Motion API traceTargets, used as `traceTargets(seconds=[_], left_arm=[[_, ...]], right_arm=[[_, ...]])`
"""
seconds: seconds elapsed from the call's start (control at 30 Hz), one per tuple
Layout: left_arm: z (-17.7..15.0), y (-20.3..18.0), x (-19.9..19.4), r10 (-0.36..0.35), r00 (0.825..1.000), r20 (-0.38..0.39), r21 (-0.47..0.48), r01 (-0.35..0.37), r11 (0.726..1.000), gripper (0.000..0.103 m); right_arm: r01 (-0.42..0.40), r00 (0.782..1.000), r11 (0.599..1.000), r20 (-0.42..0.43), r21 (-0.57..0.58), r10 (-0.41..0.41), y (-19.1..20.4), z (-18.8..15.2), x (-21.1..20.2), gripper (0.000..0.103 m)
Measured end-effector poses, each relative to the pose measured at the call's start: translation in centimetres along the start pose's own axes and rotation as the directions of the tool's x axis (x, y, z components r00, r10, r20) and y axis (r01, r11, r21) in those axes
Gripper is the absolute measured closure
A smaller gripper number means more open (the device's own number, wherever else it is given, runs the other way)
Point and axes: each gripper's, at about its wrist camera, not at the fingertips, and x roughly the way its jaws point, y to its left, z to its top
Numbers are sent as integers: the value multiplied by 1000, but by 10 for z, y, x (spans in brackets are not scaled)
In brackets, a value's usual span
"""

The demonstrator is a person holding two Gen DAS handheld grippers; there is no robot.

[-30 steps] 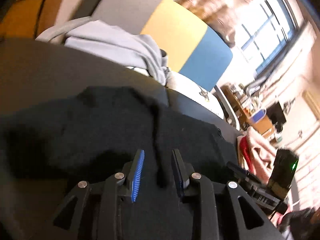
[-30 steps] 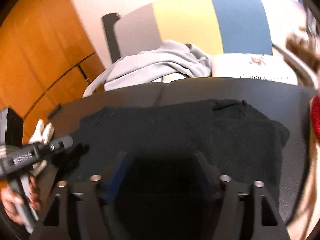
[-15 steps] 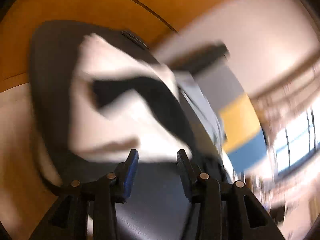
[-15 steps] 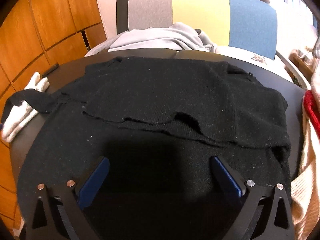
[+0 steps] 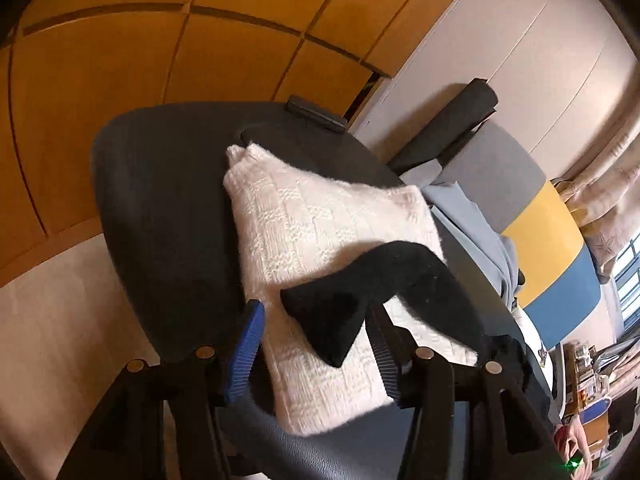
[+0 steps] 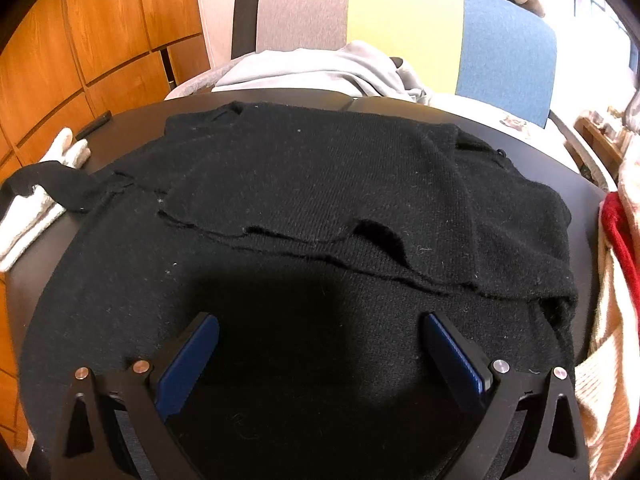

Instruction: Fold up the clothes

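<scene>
The black sweater (image 6: pixel 320 208) is spread across the dark round table (image 6: pixel 520 136), its top half doubled over. 1 black sleeve (image 5: pixel 384 280) is draped over a folded white knit (image 5: pixel 320 240) at the table's edge. The left gripper (image 5: pixel 316 340), whose jaws have just been opening, is set around the sleeve's end without pressing it. The right gripper (image 6: pixel 320 352) is held wide open over the sweater, gripping nothing.

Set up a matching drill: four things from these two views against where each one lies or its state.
1. black sweater
2. white knit
3. grey garment
4. right gripper

A. folded, under the black sleeve
B. heaped on the chair seat
C. spread across the dark table
D. jaws wide, nothing between them

Pairs: 1-C, 2-A, 3-B, 4-D
</scene>
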Motion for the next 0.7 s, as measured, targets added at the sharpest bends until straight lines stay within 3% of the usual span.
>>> traceTargets(seconds=[0.1,0.17,0.2,0.33,0.5,0.57,0.7], left_arm=[[1,-2,7,27,1000,-7,24,-27,999,54],[2,0,6,40,999,-14,21,-39,999,80],[2,0,3,47,999,-4,14,-47,999,98],[10,-7,-22,15,997,80,-10,-15,1000,99],[33,-53,-48,-168,973,157,21,167,986,100],[38,-79,-52,-266,952,152,33,264,964,100],[28,-155,-59,-447,890,87,104,438,893,103]], right_arm=[[-1,1000,1000,0,1,1,0,0,1,0],[0,1000,1000,0,0,0,0,1,1,0],[0,1000,1000,0,0,0,0,1,2,0],[-8,1000,1000,2,6,8,-2,1,2,0],[-9,1000,1000,6,9,9,-1,-2,-1,0],[-13,1000,1000,10,12,13,-2,-3,-2,0],[-30,999,999,19,24,29,-5,-4,-4,0]])
